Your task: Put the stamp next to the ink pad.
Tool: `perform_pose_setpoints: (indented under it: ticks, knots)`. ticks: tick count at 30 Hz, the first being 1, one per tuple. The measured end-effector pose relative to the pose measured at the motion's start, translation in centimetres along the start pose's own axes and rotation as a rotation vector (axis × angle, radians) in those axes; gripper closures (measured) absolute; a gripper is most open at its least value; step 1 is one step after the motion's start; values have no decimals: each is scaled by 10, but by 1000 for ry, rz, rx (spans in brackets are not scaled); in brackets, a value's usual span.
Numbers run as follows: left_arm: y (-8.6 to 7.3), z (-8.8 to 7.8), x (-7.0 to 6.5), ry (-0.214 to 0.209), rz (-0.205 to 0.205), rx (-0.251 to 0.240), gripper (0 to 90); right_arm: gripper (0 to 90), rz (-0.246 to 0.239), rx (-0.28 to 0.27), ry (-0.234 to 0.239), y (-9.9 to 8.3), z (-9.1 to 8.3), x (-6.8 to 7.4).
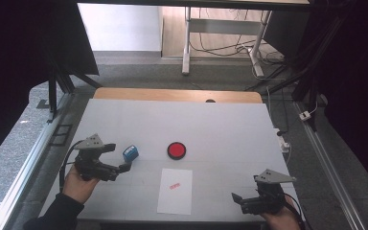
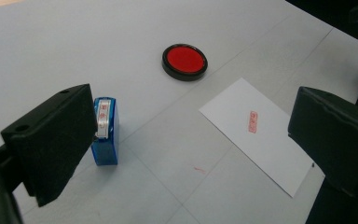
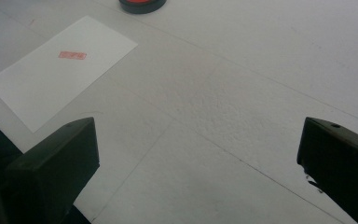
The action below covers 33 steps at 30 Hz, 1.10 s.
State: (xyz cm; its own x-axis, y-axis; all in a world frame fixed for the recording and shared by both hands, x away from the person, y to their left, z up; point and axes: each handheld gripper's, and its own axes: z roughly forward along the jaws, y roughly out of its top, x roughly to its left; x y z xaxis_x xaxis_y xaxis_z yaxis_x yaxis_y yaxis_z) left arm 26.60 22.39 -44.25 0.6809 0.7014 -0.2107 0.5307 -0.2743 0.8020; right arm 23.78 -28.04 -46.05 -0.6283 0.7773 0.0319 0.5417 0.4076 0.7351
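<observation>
stamp (image 2: 105, 131): small blue block, white label strip with red marks on its upper face; lies on table just beside left jaw, not gripped
left gripper (image 1: 116, 158): jaws wide apart, stamp at their tip
right gripper (image 1: 237, 199): jaws wide apart, empty, near table's front right
ink pad (image 1: 177, 150): round, black rim, red centre, mid-table
paper (image 1: 175, 190): white sheet, small red imprint, front of pad
table (image 1: 230, 129): pale grey, faint seams
room: dark curtains, grey floor, cables

blue stamp (image 2: 106, 133) on its side | red ink pad (image 2: 184, 61) open | paper (image 2: 261, 132) stamped
</observation>
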Motion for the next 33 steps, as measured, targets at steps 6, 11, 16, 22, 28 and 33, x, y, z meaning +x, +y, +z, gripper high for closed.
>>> perform_pose_setpoints:
  ticks: [6, 11, 16, 22, 28, 33]
  knots:
    - [-7, -10, -3, 3, -8, -11, 14, 0, 2, 2, 2, 0, -1, -1]
    - [-15, -19, -5, 8, -14, -26, 15, 0, 3, 2, 5, 0, 0, -1]
    - [-23, -26, -8, 12, -20, -32, 15, 0, 5, 4, 6, -1, 0, -1]
    - [-33, -36, -11, 33, -28, -32, 14, 0, 5, 6, 6, -1, 0, -1]
    - [-46, -46, -11, 49, -54, -34, 13, 0, 2, 10, 4, 0, 0, -1]
    - [-57, -50, -10, 58, -80, -29, 14, 0, -3, 14, 4, 0, 1, 0]
